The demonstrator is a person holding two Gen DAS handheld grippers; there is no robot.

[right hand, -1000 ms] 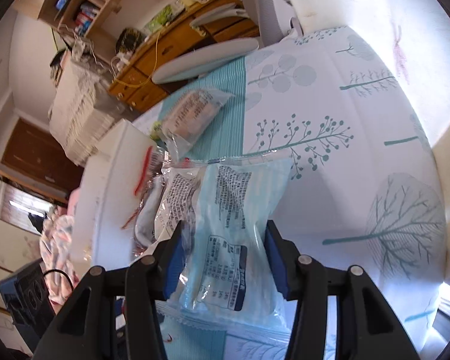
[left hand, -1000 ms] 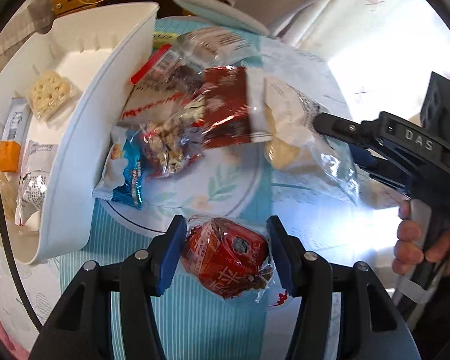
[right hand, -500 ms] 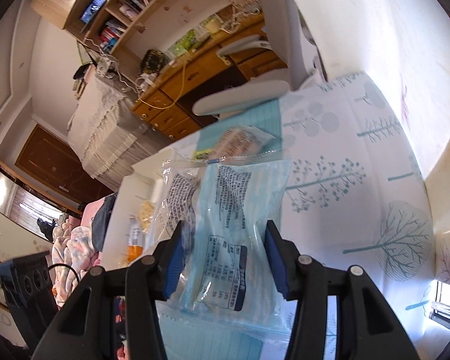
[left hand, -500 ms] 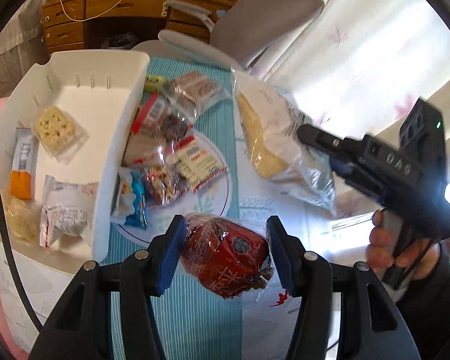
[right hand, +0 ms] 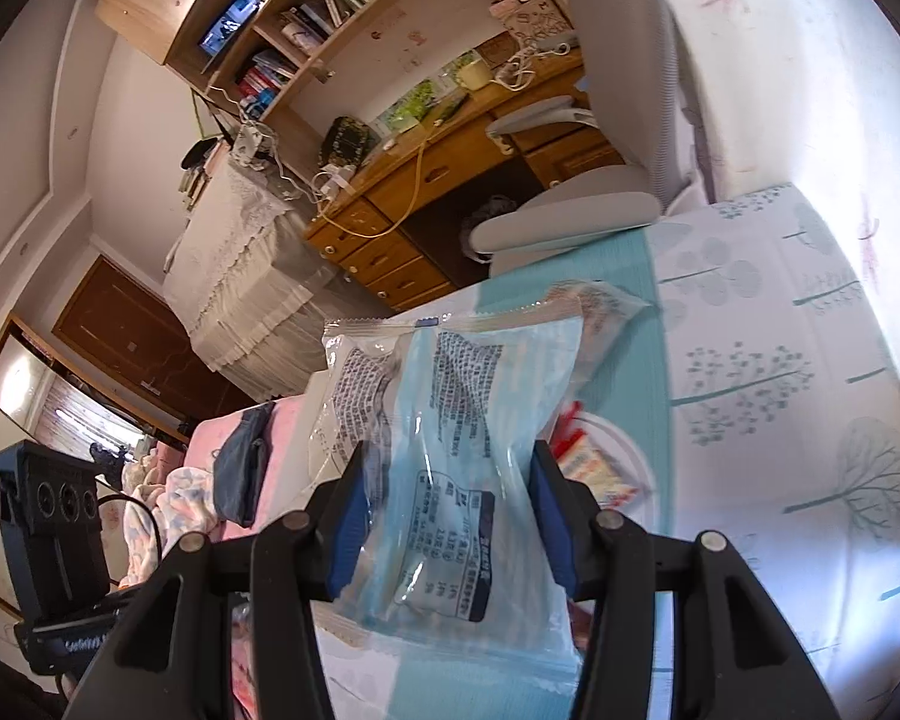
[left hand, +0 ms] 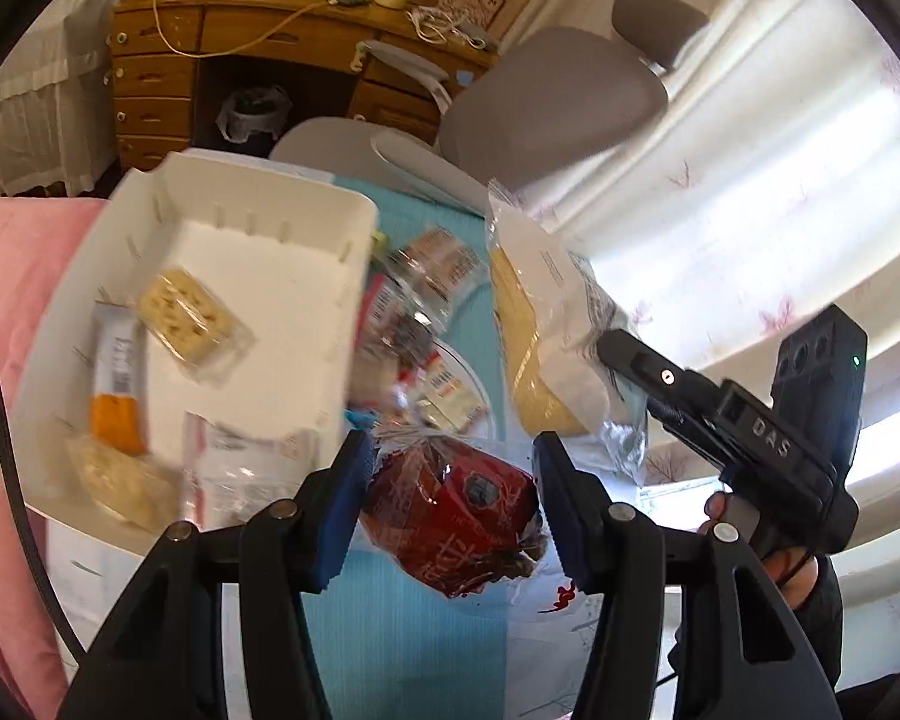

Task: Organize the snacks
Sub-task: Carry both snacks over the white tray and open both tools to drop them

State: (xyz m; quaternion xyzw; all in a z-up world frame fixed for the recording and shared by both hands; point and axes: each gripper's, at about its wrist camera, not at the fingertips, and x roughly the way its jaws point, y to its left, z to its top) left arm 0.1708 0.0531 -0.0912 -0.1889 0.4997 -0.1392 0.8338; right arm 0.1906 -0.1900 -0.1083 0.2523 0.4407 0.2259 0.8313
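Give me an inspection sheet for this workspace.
Surface: tablecloth, teal stripe, tree print.
Job's things: white bin holding a cracker pack, an orange bar and more packets; loose snacks beside it.
Clutter: nothing seen.
Grippers: left tongs shut on a red snack; right tongs shut on a clear bag.
Cables: black cord at the left edge; yellow cable on the desk.
Surroundings: grey chair, curtain, bookshelf.
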